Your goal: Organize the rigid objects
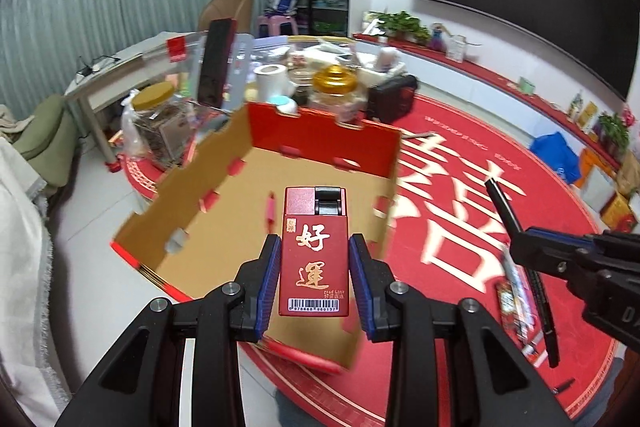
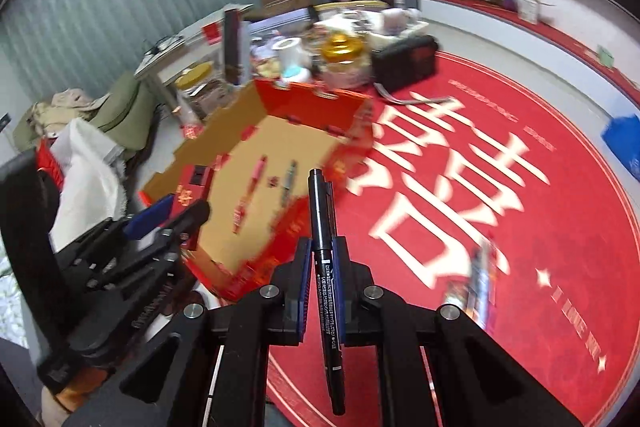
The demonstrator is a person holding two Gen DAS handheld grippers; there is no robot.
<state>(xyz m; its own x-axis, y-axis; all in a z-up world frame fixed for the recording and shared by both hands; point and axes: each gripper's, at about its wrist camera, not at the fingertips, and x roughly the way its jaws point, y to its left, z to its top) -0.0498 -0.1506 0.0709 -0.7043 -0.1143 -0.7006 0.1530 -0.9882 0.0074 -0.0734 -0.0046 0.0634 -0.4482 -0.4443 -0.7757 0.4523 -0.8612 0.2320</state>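
Round red tablecloth [image 2: 500,219] with large white characters covers the work surface, cluttered at its far side with jars and a paper roll. Left gripper [image 1: 314,269]: its blue pads stand on either side of a red lighter-style box [image 1: 314,251] printed with gold characters and a barcode; a narrow gap shows at each pad, so a firm clench cannot be confirmed, though the box appears held above the open cardboard tray [image 1: 360,143]. Judged: the box is light, stiff and glossy, so it may slip; the flat long sides at mid-height are the sound place to take it, clear of the black hinged cap at the top. Right gripper [image 2: 320,259]: clenched on a black marker pen [image 2: 322,227], held along the fingers with the tip forward, just beside the tray's near right wall. Judged: the pen is light, rigid and round, liable to roll or pivot; a hold at mid-barrel suits it. Inside the tray lie a pink pen [image 2: 250,193] and a grey pen [image 2: 289,183], slightly apart. Another long item lies on the cloth to the right, blurred [image 2: 482,283].
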